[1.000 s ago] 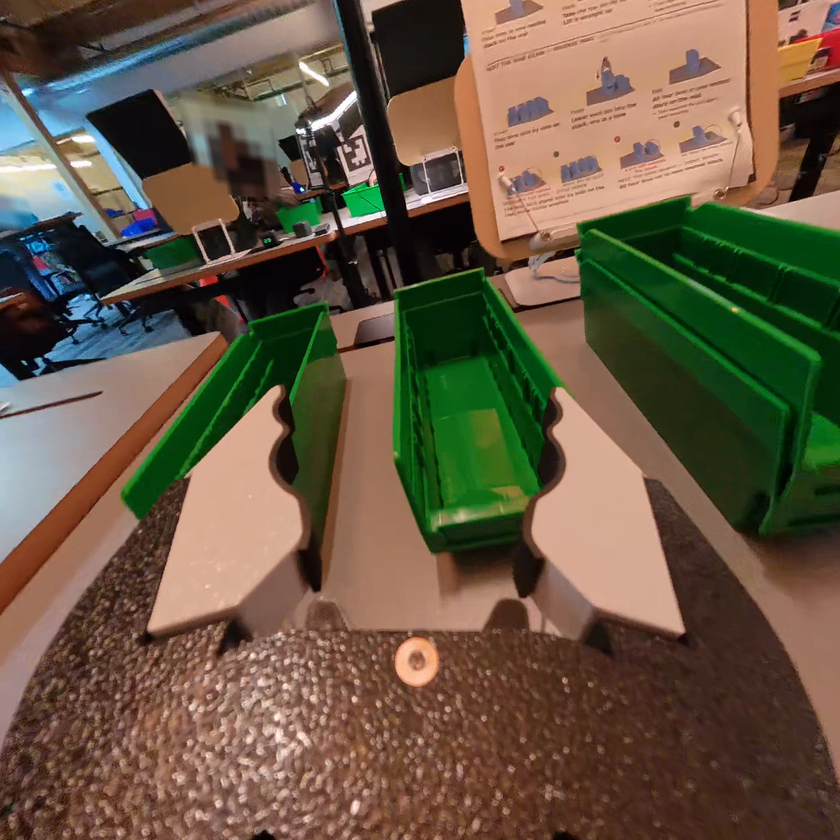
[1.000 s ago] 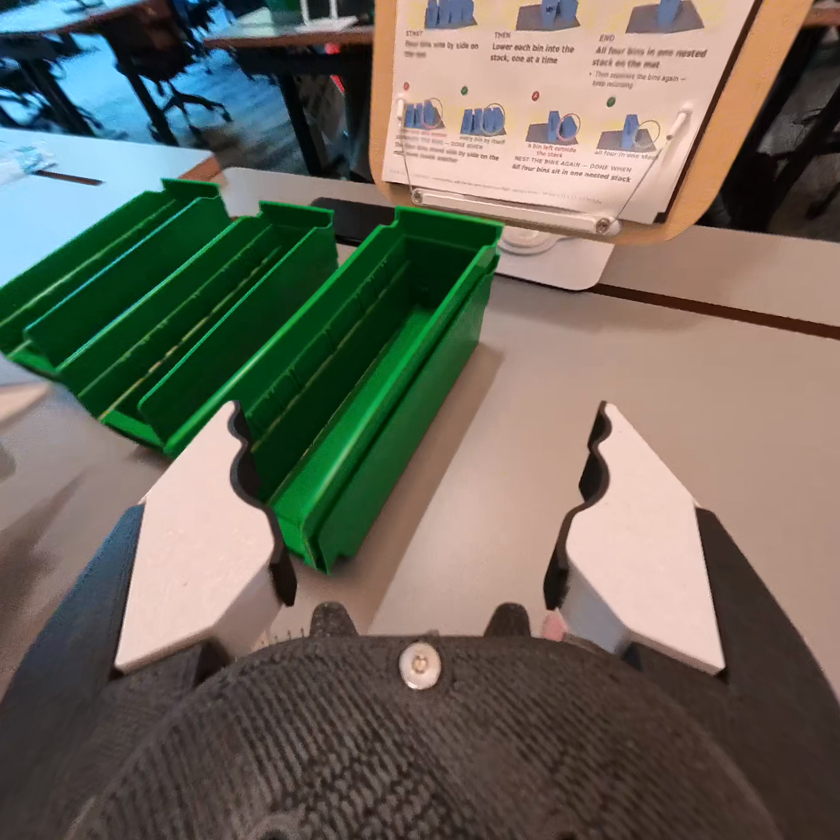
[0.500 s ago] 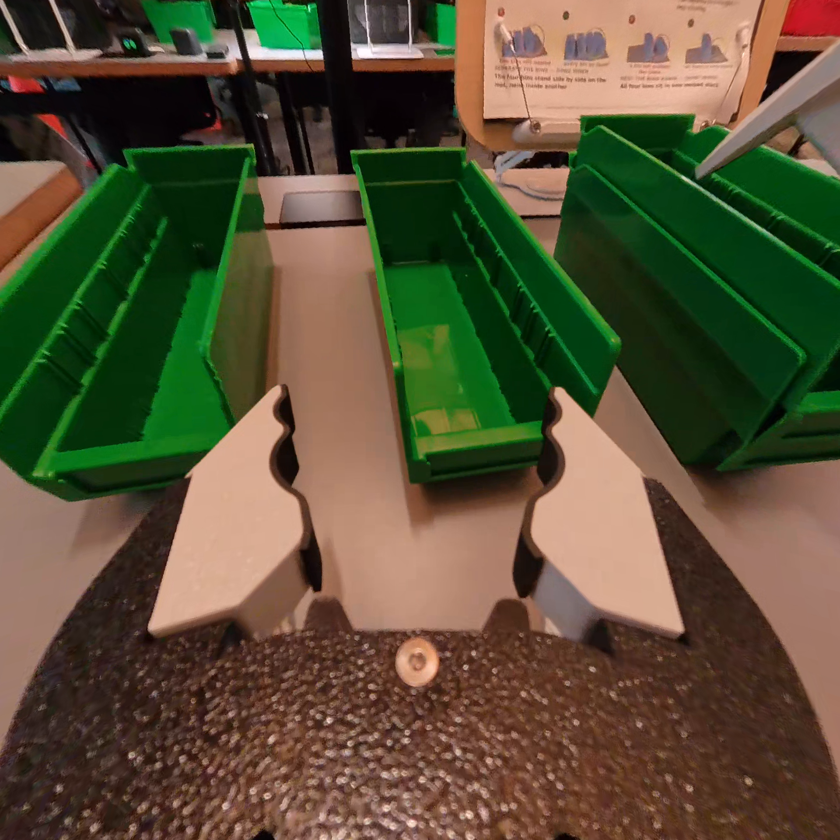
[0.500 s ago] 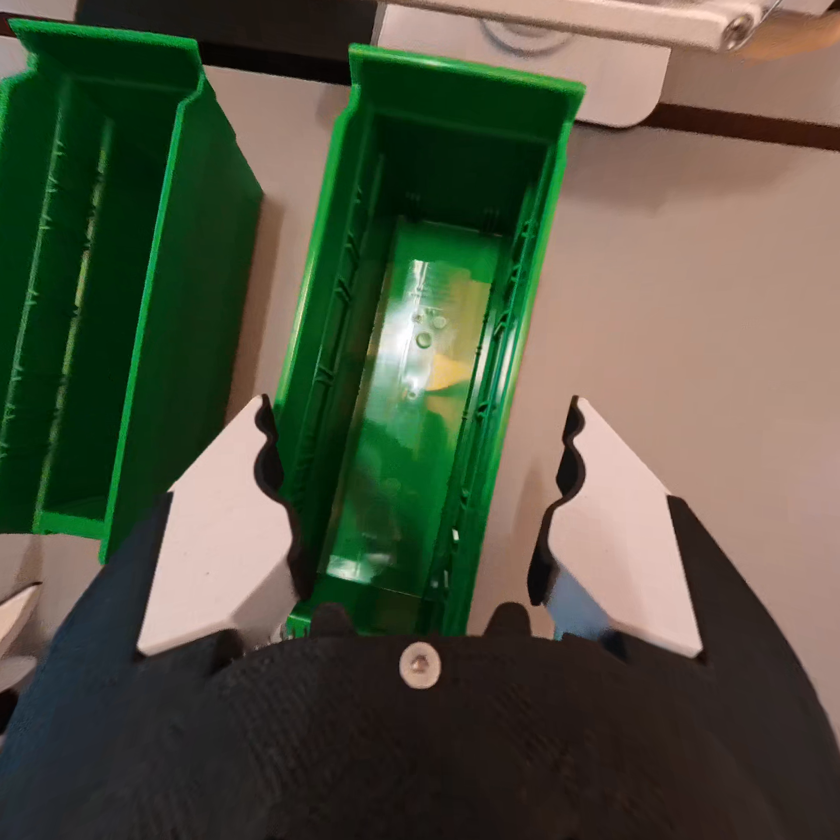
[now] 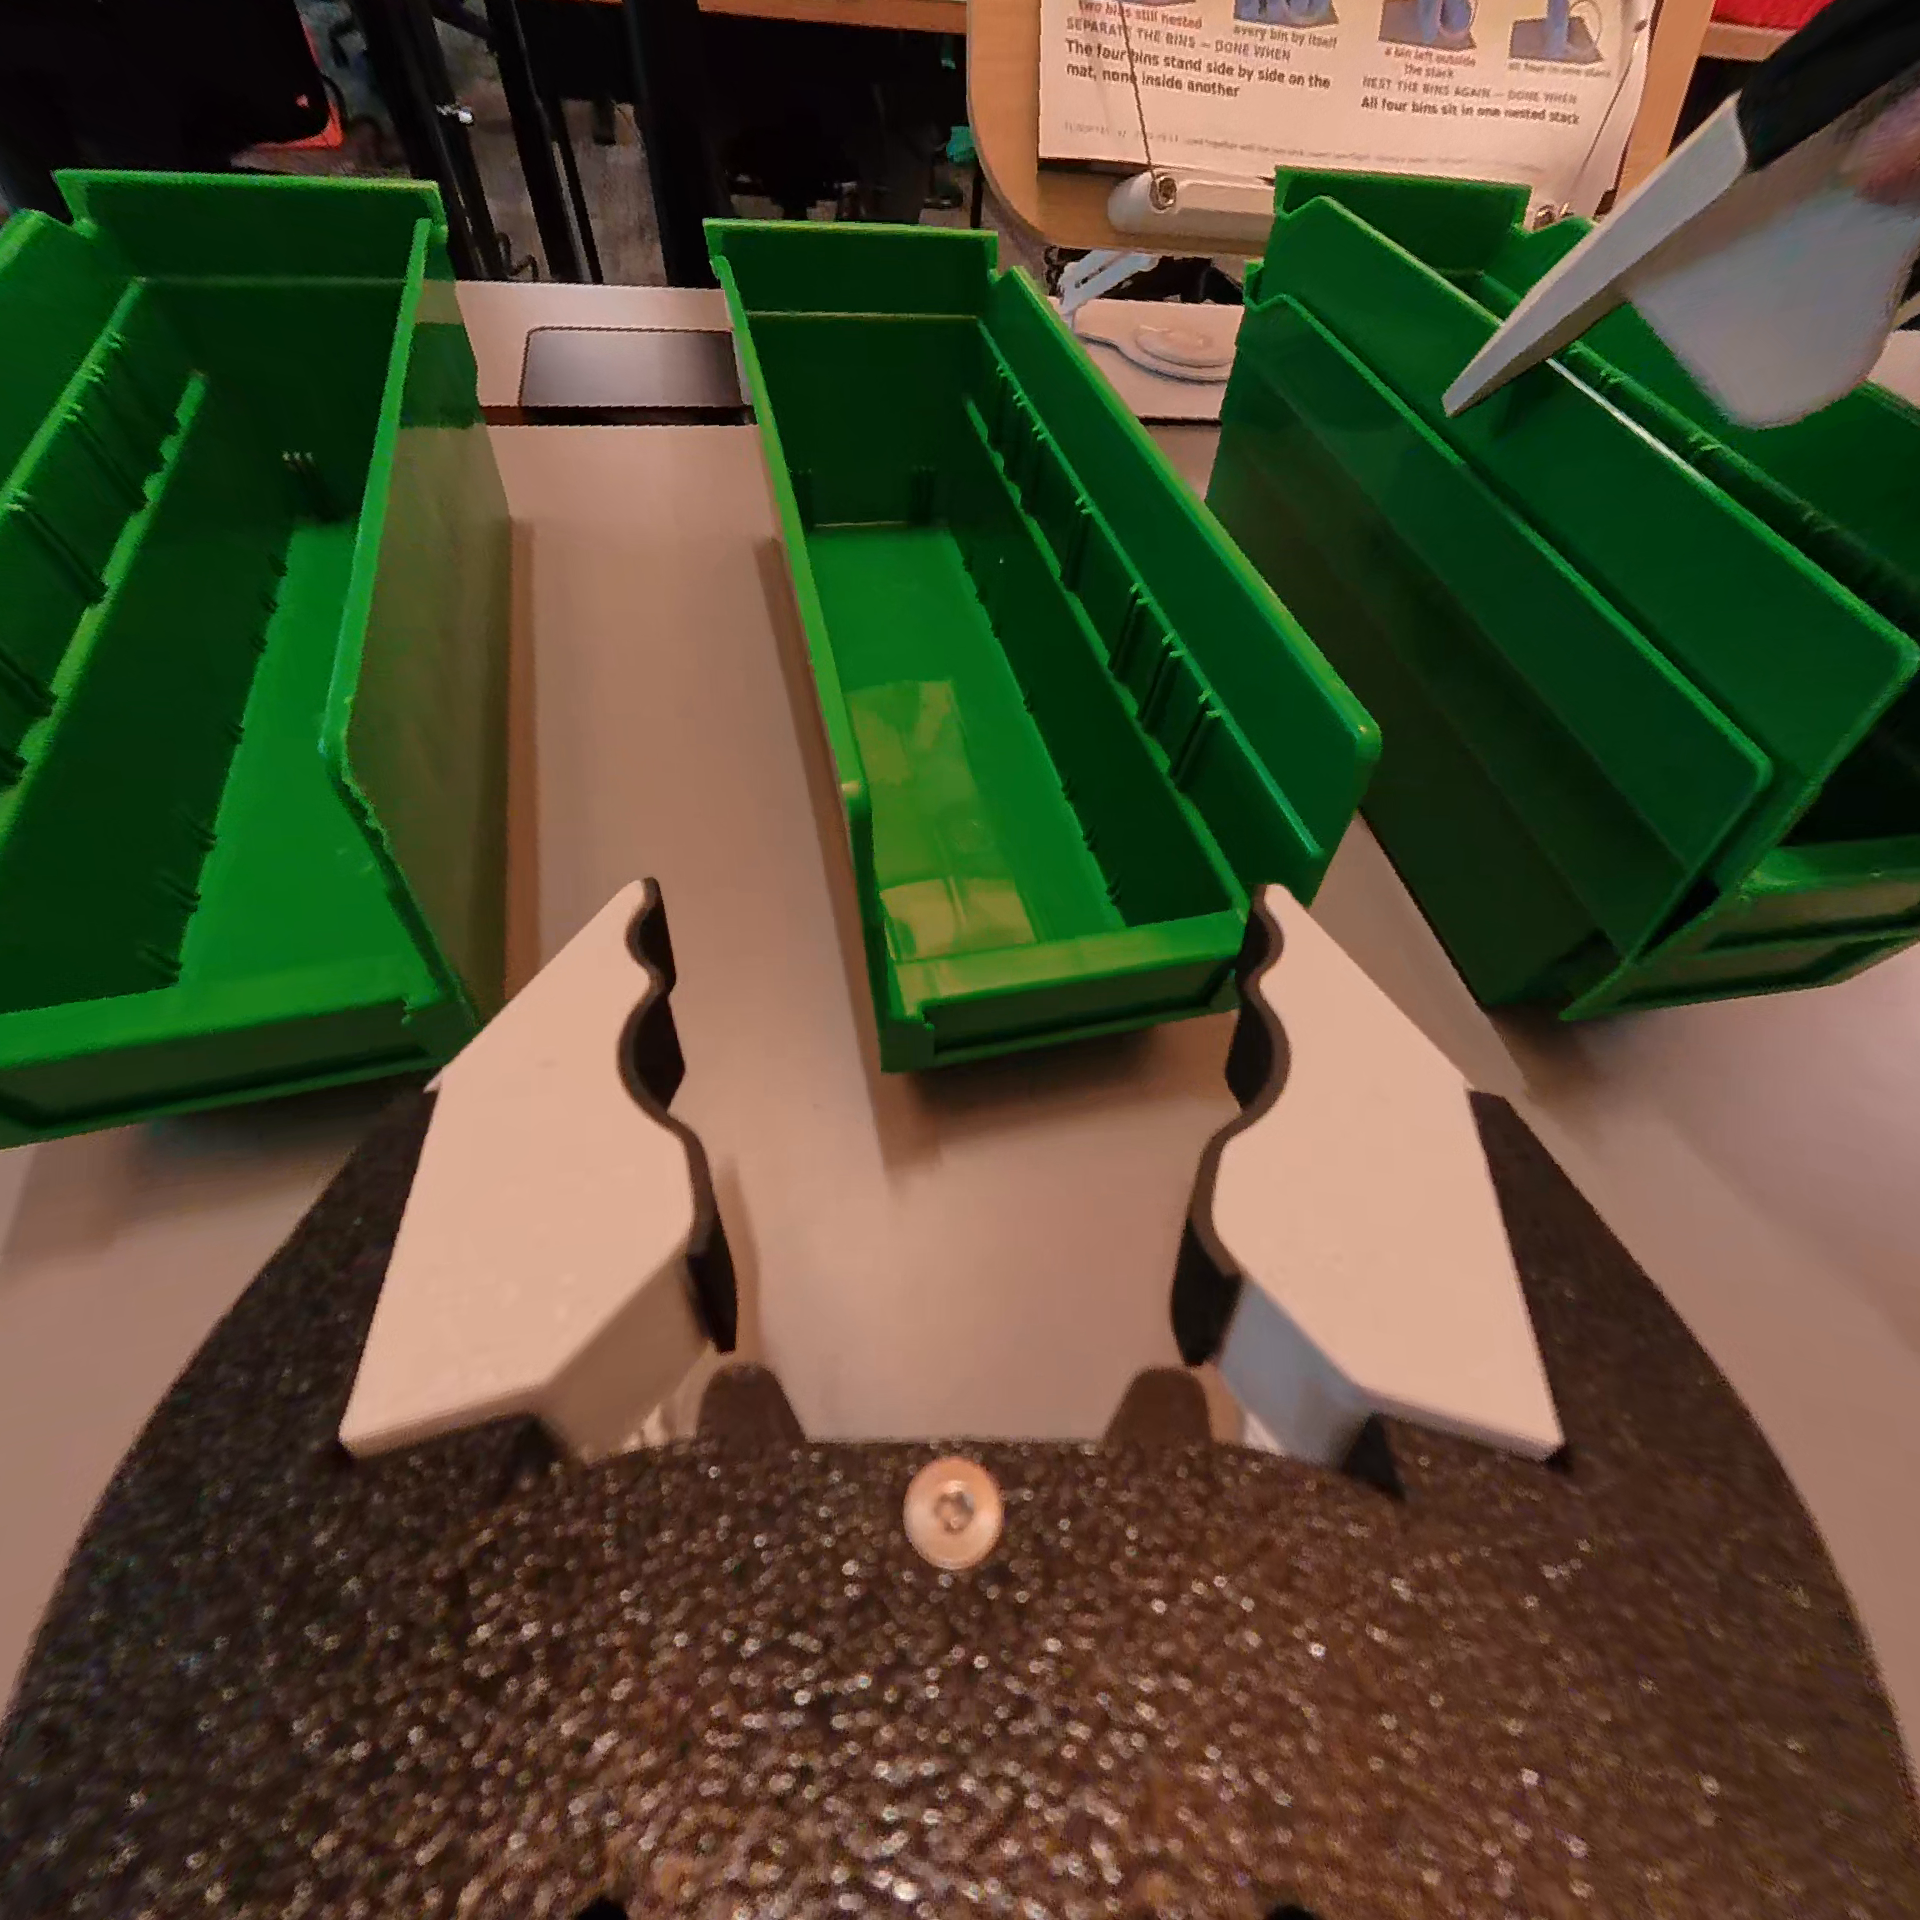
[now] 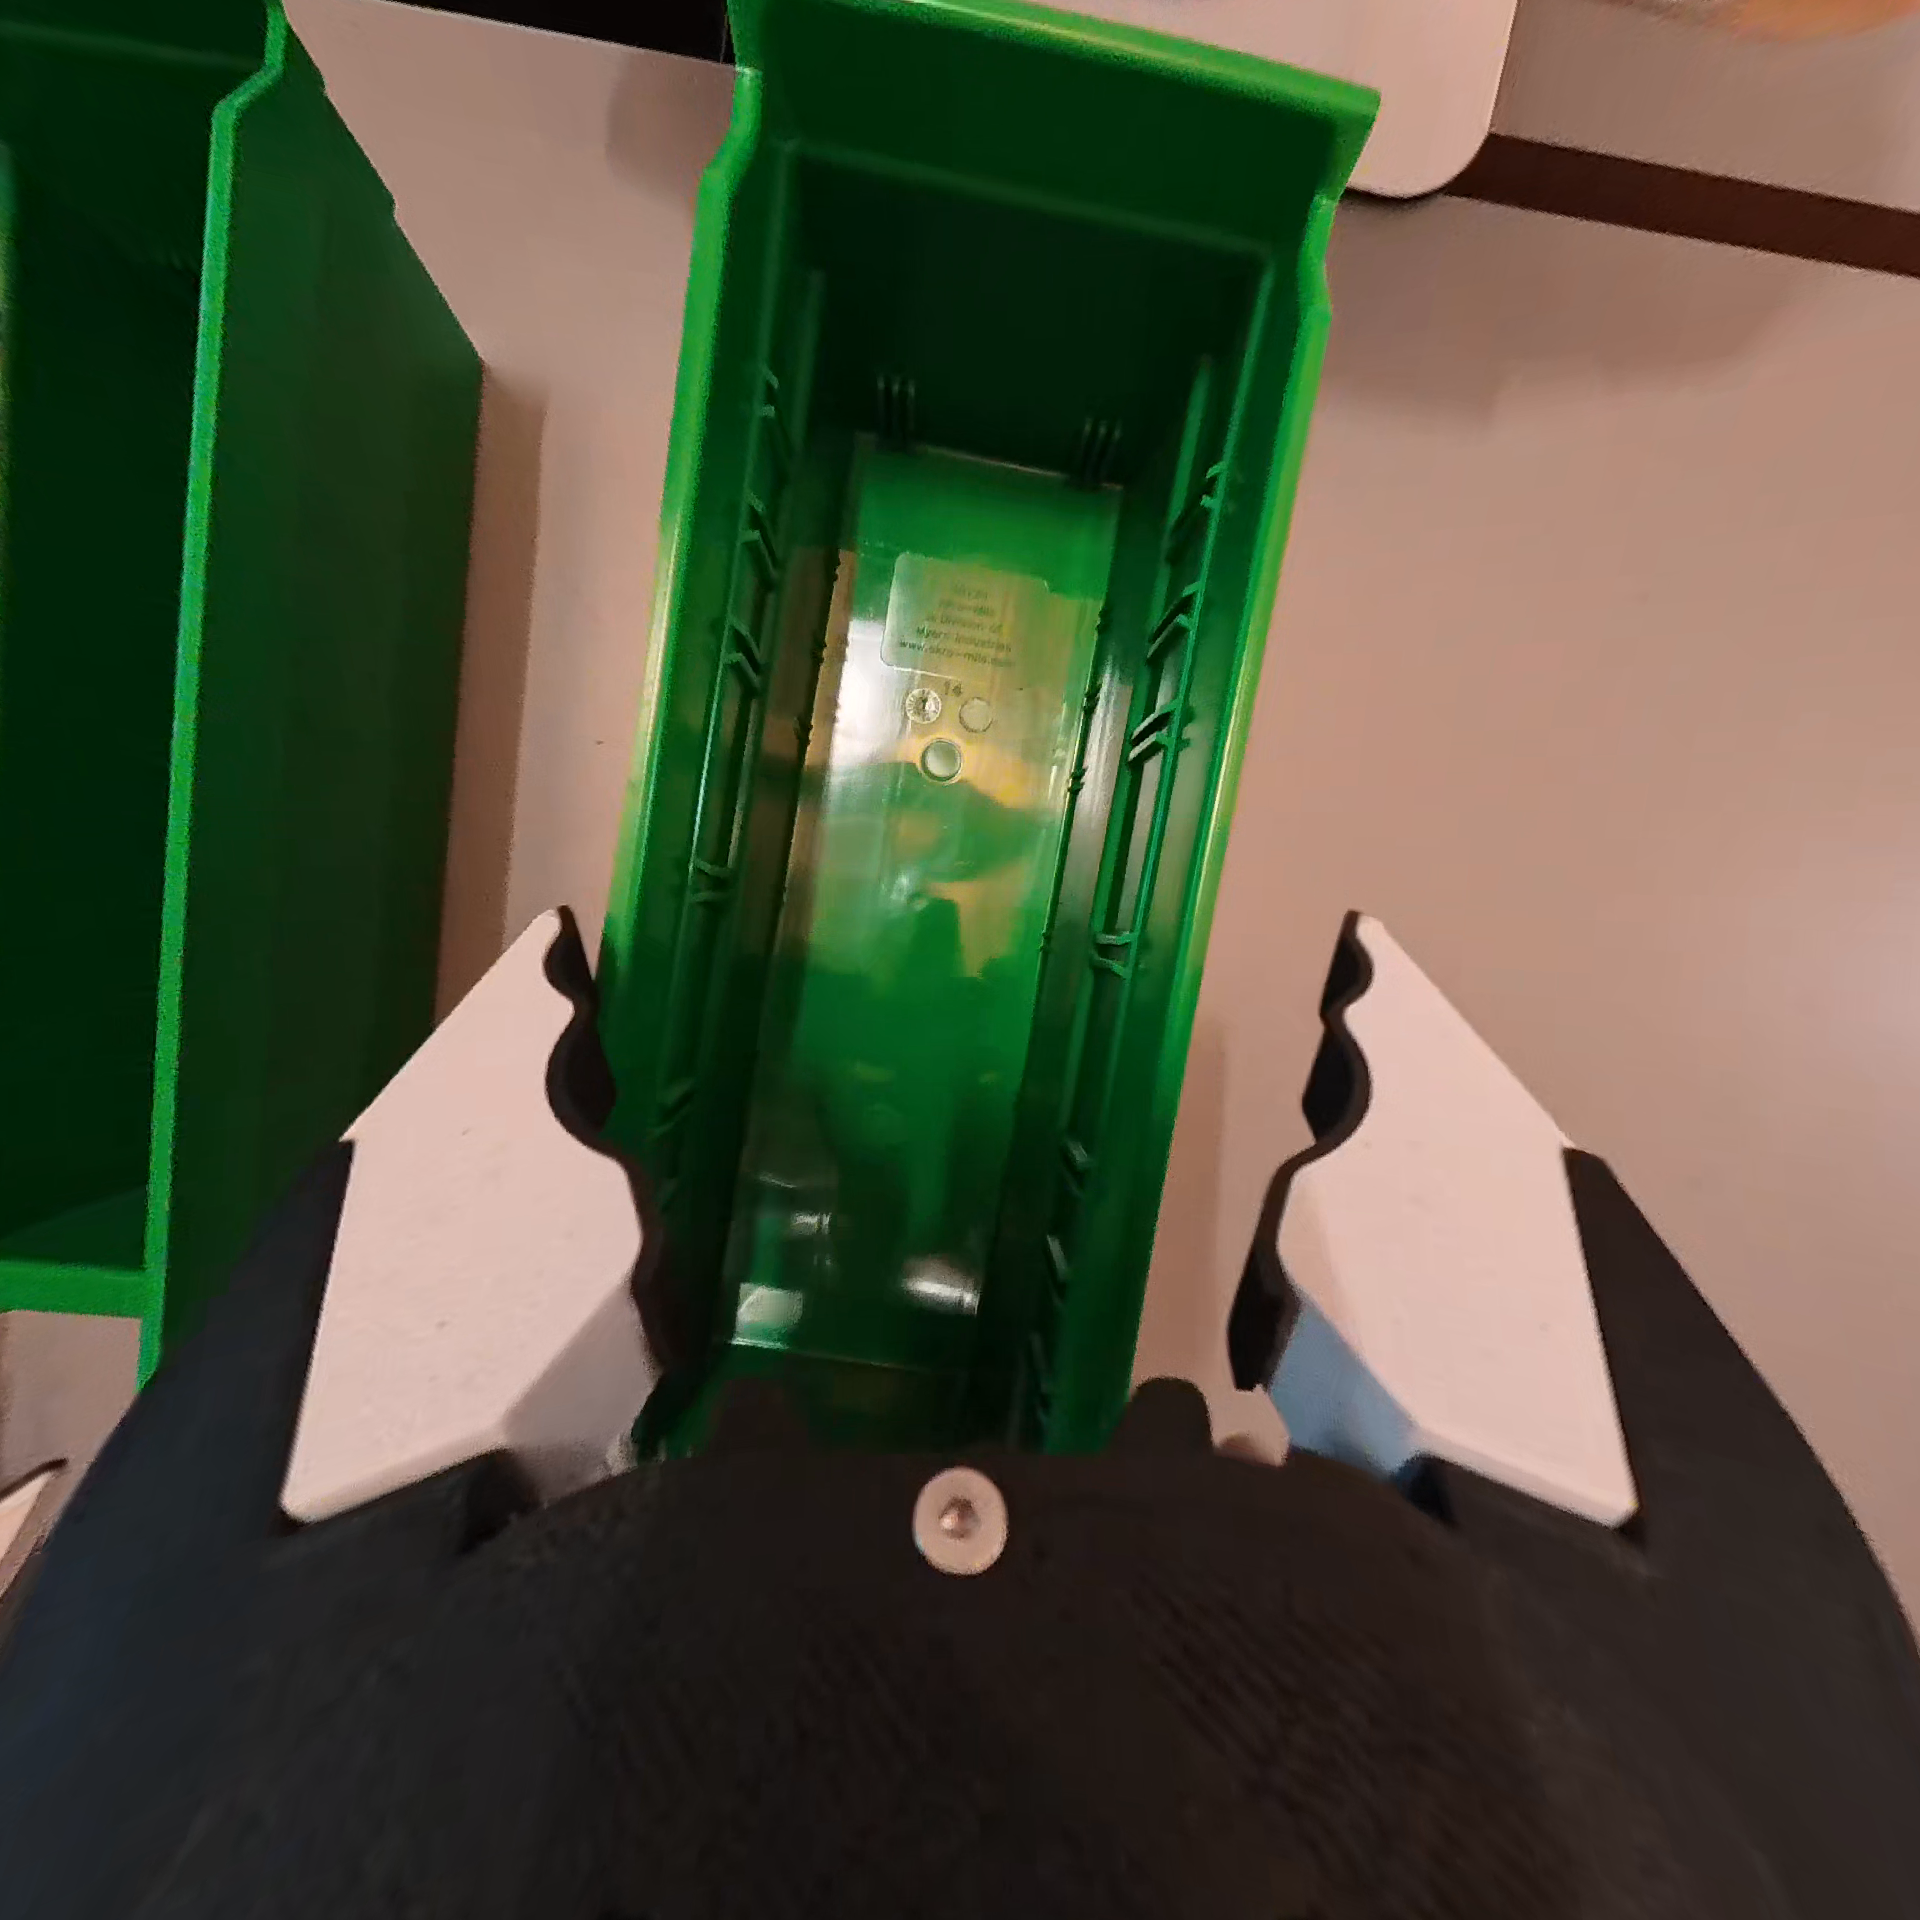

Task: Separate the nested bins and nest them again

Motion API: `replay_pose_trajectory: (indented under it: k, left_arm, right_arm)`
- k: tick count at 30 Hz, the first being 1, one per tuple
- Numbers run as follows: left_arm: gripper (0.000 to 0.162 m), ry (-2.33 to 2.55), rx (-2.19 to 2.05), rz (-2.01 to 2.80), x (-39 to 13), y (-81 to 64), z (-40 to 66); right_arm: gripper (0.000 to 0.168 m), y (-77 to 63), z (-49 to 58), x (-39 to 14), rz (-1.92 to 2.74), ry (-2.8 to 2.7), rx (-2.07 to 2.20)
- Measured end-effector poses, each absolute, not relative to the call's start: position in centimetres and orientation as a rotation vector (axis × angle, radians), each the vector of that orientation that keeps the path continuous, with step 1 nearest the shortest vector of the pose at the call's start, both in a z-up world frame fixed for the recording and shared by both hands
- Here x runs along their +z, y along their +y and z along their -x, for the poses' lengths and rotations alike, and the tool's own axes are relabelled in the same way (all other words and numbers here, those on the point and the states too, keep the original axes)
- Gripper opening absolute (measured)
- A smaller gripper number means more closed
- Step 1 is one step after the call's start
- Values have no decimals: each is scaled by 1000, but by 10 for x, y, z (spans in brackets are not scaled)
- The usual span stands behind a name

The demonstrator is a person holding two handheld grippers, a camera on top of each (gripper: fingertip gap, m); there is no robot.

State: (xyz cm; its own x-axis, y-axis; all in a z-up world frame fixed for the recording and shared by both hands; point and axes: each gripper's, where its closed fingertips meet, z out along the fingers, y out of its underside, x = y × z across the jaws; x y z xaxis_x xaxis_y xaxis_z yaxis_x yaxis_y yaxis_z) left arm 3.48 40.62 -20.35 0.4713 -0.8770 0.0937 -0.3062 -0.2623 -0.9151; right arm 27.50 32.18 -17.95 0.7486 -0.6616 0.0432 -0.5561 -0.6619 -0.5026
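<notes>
Green plastic bins stand side by side on the grey table [image 5: 623, 727]. In the left wrist view there is a left bin [image 5: 187, 644], a middle bin [image 5: 997, 675] and a right stack [image 5: 1538, 623] that looks like two bins nested. My left gripper [image 5: 956, 888] is open and empty, just in front of the middle bin. My right gripper [image 6: 956, 920] is open and looks down into the right bin [image 6: 966, 727], with one finger on each side of its near end. One of its fingers [image 5: 1683, 270] shows above that stack in the left wrist view.
An instruction sheet on a wooden board [image 5: 1299, 73] stands behind the bins on a white base [image 6: 1434, 94]. A dark slot [image 5: 623, 369] lies in the table between the left and middle bins. Another bin [image 6: 260, 727] stands left of the right gripper.
My right gripper has swung over the right bin and come down around its near end. My left gripper has tilted down and now faces the middle bin. Both stay open.
</notes>
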Motion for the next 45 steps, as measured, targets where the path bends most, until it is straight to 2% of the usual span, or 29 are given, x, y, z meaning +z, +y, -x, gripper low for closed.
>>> replay_pose_trajectory:
  k: [3, 9, 13, 15, 17, 25, 45]
  left_arm:
    - [106, 1015, -788, 1799, -204, 403, -37]
    - [106, 1029, -800, 1813, -207, 402, -38]
    - [105, 1030, -835, 1842, -211, 402, -36]
    - [105, 1016, -852, 1846, -210, 404, -35]
    - [105, 1007, -871, 1849, -210, 404, -35]
    - [105, 1032, -888, 1867, -215, 400, -38]
    - [104, 1100, -918, 1893, -225, 388, -49]
  right_arm:
    - [142, 320, -275, -182, 2483, 959, -296]
    - [143, 317, -272, -185, 2510, 1027, -238]
    - [125, 322, -257, -194, 2536, 1048, -77]
    - [129, 319, -255, -199, 2579, 1032, -90]
    - [121, 321, -255, -198, 2585, 1025, -78]
    - [121, 317, -254, -197, 2623, 1031, -76]
    - [100, 311, -259, -185, 2705, 986, 23]
